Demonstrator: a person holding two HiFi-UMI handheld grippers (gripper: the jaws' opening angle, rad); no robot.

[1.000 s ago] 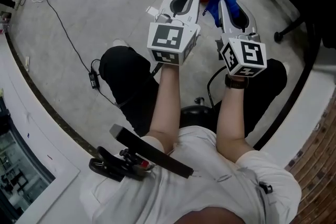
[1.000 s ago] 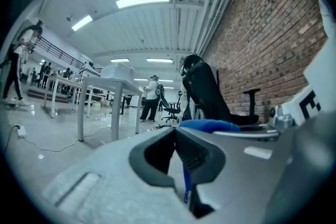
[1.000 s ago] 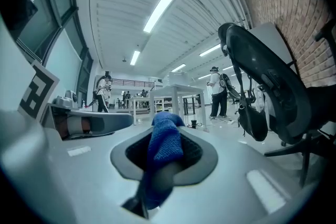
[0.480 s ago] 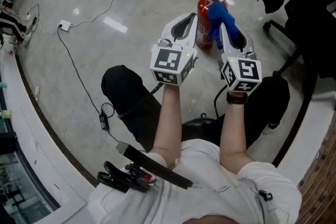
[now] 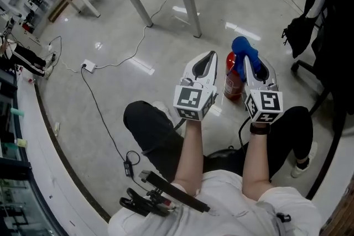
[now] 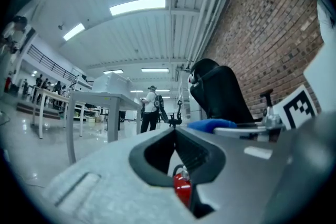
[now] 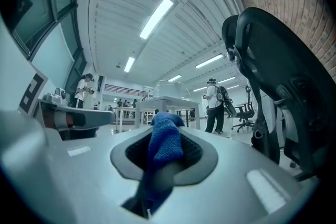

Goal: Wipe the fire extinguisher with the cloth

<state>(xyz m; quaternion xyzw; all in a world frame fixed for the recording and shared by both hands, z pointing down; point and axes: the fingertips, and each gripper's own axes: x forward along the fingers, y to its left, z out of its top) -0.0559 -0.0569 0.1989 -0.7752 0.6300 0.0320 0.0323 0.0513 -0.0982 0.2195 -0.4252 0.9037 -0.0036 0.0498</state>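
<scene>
**Inspector:** Head view first.

**Assistant:** The fire extinguisher (image 5: pixel 233 79) stands upright on the floor (image 5: pixel 110 91), just beyond both tools. The left tool (image 5: pixel 207 59) hangs beside it on its left. The right tool (image 5: pixel 252 62) carries the blue cloth (image 5: pixel 244 47) just above the extinguisher's top. I cannot tell whether the cloth touches it.

**Inspector:** Left gripper view?

**Assistant:** Jaws meet at the tips with nothing between them. The extinguisher's red body shows below, through the gap behind the tips.

**Inspector:** Right gripper view?

**Assistant:** Jaws clenched on the cloth, which bulges over the tips and trails back between them.

**Inspector:** Step in hand?

**Assistant:** By my judgement, the approach: wiping has not clearly begun. Next, the cloth should be lowered onto the cylinder and drawn along it. The left tool may need to steady the body against tipping.
</scene>
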